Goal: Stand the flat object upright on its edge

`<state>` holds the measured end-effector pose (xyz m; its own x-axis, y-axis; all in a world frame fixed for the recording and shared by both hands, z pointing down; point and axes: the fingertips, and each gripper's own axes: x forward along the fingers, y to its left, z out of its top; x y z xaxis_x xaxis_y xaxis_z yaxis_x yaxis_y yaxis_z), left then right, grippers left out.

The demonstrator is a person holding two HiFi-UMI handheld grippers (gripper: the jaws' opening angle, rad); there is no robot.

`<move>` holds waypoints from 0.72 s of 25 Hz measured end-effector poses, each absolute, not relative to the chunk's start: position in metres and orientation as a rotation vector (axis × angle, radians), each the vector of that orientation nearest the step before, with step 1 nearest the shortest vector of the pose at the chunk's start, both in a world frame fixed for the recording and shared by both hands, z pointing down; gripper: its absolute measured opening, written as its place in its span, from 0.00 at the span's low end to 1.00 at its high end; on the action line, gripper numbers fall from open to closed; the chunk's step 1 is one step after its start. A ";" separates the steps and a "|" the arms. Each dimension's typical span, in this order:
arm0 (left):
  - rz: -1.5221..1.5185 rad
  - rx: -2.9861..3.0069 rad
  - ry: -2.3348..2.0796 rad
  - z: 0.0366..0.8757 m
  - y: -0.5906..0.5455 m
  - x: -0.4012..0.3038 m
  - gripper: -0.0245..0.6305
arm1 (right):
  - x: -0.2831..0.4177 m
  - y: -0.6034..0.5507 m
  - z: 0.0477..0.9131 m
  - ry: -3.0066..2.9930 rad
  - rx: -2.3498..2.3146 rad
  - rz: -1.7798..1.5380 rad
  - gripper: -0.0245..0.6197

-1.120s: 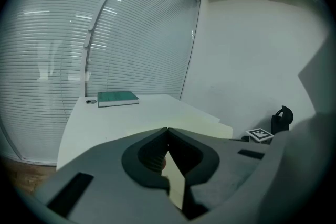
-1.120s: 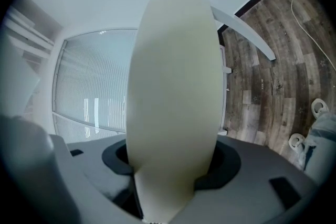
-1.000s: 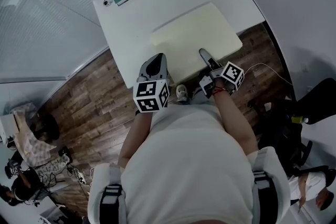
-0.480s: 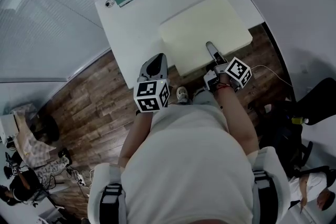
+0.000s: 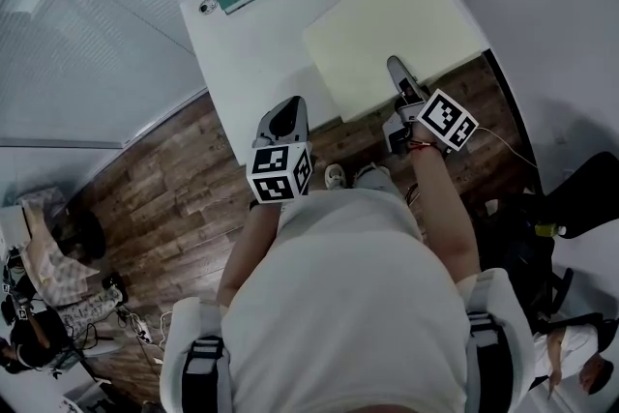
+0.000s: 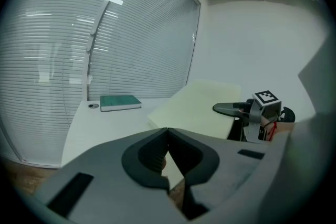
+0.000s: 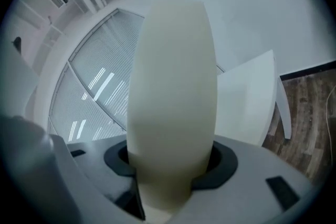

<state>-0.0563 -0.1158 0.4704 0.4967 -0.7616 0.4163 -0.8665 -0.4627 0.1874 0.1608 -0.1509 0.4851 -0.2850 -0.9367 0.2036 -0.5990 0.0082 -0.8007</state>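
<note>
While the cream slab (image 5: 387, 24) tilts over the white table (image 5: 242, 53) in the head view's upper right, the right gripper (image 5: 398, 77) clamps its near edge and the left gripper (image 5: 287, 116) hangs at centre frame. Left gripper view: its 2 jaws meet on nothing. Right gripper view: the slab fills the middle, pinched between both jaws. Rolling the wrist slowly, with the far edge planted and the left gripper steadying the face, should work best.
</note>
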 end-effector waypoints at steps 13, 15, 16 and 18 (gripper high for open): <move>0.398 2.360 -1.406 0.469 -0.124 -0.062 0.07 | 0.157 -0.196 0.457 2.145 -1.787 -0.932 0.44; 0.398 2.352 -1.413 0.470 -0.126 -0.065 0.07 | 0.156 -0.206 0.456 2.171 -1.808 -0.901 0.44; 0.400 2.347 -1.416 0.471 -0.127 -0.066 0.07 | 0.155 -0.210 0.456 2.176 -1.819 -0.892 0.44; 0.403 2.338 -1.423 0.473 -0.128 -0.067 0.07 | 0.156 -0.218 0.456 2.188 -1.854 -0.866 0.44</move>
<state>-0.0671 -0.1281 0.4727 0.4485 -0.7857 0.4260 -0.8924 -0.4197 0.1655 0.1561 -0.2183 0.4559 -0.2277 -0.9411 0.2500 -0.8572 0.0719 -0.5099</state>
